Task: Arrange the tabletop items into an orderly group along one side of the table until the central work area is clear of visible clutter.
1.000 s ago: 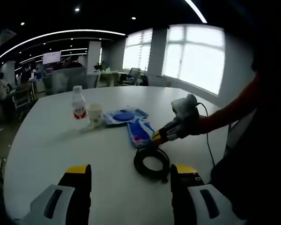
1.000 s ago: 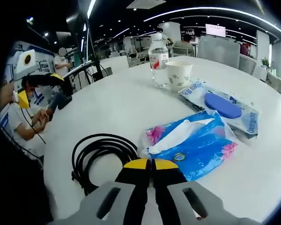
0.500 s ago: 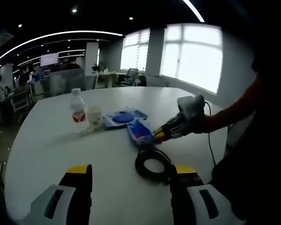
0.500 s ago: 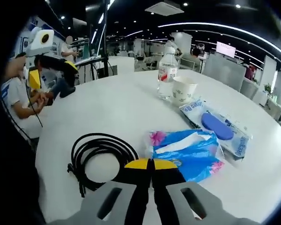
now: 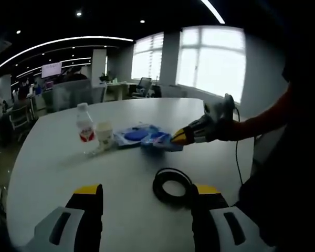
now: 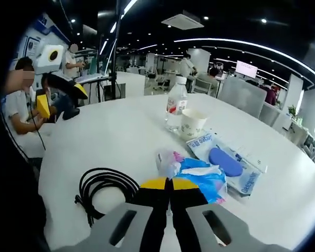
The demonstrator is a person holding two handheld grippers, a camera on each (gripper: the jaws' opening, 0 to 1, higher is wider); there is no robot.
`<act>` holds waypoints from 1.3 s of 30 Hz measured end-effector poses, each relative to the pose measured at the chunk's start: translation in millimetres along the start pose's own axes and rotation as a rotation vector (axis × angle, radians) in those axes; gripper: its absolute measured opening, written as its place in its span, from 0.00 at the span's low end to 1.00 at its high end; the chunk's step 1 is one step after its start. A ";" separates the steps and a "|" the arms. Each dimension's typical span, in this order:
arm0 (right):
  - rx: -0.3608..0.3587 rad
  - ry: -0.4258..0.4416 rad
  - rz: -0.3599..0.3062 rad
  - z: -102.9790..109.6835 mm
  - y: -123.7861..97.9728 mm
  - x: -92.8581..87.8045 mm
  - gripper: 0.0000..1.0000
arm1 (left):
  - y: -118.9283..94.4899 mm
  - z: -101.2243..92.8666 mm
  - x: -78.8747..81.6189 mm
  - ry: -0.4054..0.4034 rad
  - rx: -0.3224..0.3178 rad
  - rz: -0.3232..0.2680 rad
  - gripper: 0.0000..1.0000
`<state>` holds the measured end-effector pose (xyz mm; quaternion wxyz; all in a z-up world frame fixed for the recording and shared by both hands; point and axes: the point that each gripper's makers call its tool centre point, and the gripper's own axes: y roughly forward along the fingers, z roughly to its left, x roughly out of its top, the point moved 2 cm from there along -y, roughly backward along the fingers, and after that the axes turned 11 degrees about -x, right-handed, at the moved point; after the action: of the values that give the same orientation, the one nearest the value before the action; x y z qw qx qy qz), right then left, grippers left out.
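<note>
- My right gripper, jaws clenched on the blue tissue pack, raised off the table.
- My left gripper jaws released.
- Black cable coil at nine o'clock of the pack.

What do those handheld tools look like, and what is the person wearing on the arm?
Each tool has grey bodies ending in black jaws with yellow tips: left tool, right tool. A thin black cable trails from the right one. The arm wears an orange-red sleeve.

red bottle label unreadable, print on blue packet illegible
</note>
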<state>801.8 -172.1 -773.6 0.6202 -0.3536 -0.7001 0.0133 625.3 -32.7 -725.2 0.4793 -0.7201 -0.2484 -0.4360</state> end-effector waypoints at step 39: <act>-0.375 0.054 0.037 -155.0 -52.0 15.1 0.00 | 4.0 25.9 42.7 0.031 -0.047 -0.110 0.99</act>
<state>913.3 -268.4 -701.1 0.5617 -0.4758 -0.6669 -0.1154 659.7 -13.4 -694.3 0.4413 -0.7095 -0.2699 -0.4786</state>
